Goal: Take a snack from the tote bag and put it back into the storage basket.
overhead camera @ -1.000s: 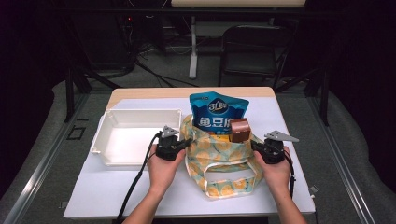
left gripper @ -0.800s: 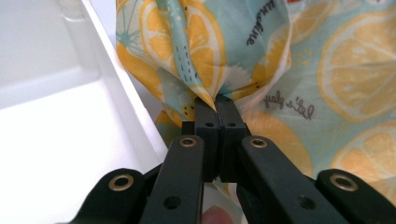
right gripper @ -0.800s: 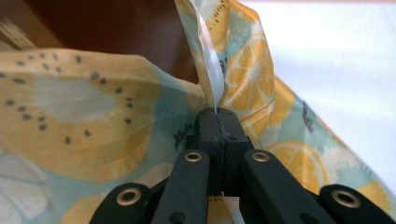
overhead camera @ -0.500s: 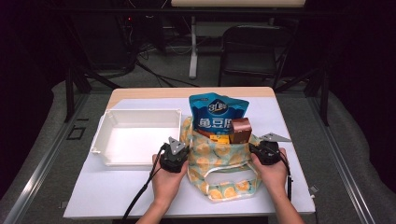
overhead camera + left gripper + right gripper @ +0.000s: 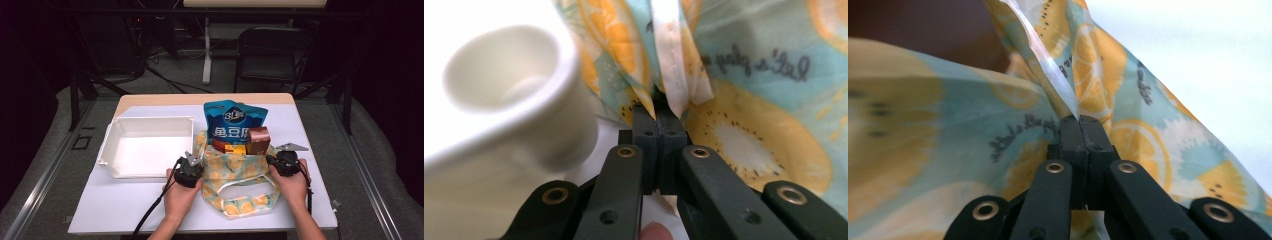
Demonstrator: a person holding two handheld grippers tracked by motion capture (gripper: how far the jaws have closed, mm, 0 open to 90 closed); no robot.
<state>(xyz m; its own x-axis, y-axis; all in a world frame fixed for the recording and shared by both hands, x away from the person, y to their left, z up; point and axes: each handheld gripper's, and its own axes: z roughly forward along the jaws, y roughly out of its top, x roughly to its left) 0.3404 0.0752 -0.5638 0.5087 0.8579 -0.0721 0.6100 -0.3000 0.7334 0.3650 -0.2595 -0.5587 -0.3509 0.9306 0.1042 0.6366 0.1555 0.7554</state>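
Left gripper (image 5: 192, 167) and right gripper (image 5: 278, 162), each with jaws pinched tight on an opposite rim fold of the bag (image 5: 240, 180). The bag stands on the table (image 5: 115, 205), just beside the white tray (image 5: 145, 150), holding a blue pouch (image 5: 232, 120) and a brown box (image 5: 258, 140).

Soft printed cloth bag (image 5: 240, 172), glossy foil snack pouch (image 5: 233, 122), smooth white plastic tray (image 5: 145, 145), matt tabletop (image 5: 115, 205)

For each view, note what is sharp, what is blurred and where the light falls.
High view: table and white tray brightly lit, room behind dark. Left gripper view: tray corner blurred and overexposed, fruit-print bag sharper. Right gripper view: bag sharp by the jaws, blurred at left.
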